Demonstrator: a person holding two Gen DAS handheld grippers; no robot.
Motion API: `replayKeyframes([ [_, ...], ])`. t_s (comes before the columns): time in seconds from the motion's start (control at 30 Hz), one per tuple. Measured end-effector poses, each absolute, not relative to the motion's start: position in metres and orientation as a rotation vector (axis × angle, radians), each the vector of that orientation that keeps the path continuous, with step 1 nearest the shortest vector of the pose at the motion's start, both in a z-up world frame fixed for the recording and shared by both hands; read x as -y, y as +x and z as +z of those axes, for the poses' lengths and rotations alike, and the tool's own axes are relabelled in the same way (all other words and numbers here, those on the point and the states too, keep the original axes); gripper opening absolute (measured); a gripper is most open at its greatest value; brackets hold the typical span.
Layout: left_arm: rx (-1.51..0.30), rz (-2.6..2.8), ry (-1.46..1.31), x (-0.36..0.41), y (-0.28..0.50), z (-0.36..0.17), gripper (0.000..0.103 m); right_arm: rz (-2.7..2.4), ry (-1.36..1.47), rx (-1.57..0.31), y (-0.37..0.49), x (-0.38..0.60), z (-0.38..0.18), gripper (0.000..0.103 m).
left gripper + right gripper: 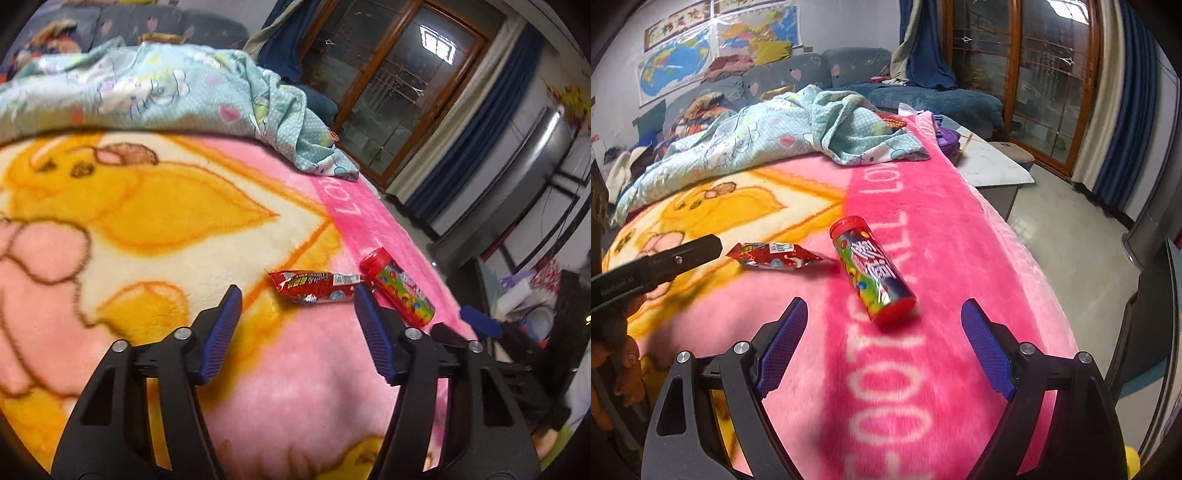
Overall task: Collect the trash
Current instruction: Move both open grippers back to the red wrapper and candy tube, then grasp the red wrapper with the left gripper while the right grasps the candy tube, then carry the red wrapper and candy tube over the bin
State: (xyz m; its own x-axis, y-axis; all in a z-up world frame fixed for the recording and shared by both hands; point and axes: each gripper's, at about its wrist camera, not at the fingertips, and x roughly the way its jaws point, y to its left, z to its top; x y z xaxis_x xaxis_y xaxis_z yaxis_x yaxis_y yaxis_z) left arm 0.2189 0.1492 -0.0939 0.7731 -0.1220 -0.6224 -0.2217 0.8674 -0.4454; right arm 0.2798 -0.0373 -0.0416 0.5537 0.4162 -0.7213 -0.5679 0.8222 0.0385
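Note:
A red snack wrapper [316,288] lies flat on the pink and yellow blanket [147,229]. A red candy tube [397,291] with a colourful label lies on its side just right of it. My left gripper [295,295] is open and empty, its fingers just short of the wrapper. In the right wrist view the tube [873,269] lies ahead of my open, empty right gripper [884,310], with the wrapper [775,256] to its left. The left gripper's finger [665,264] reaches in from the left beside the wrapper.
A crumpled light blue quilt [775,140] lies at the far end of the bed. The bed's right edge [1034,266] drops to a tiled floor [1071,240]. A low white table [993,162], a blue sofa [923,96] and a glass door [1052,74] stand beyond.

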Motion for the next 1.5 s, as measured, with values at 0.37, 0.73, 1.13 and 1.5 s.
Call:
replayKeyframes([
  [0.37,-0.737,0.020,-0.669,-0.157,0.241,-0.118,0.037,0.580,-0.239,-0.824,0.314,0.015,-0.059,0.069],
  [0.73,-0.738,0.028,-0.733,-0.167,0.241,-0.126,0.018,0.632,-0.202,-0.878,0.309,0.010,-0.069,0.036],
  [1.13,-0.737,-0.033,-0.749,-0.162,0.223,-0.125,0.002,0.659,-0.137,-0.895,0.262,0.030,-0.067,0.033],
  [1.5,-0.726,-0.074,-0.632,-0.131,0.178,-0.105,0.001,0.629,-0.077,-0.880,0.211,0.074,-0.065,0.033],
])
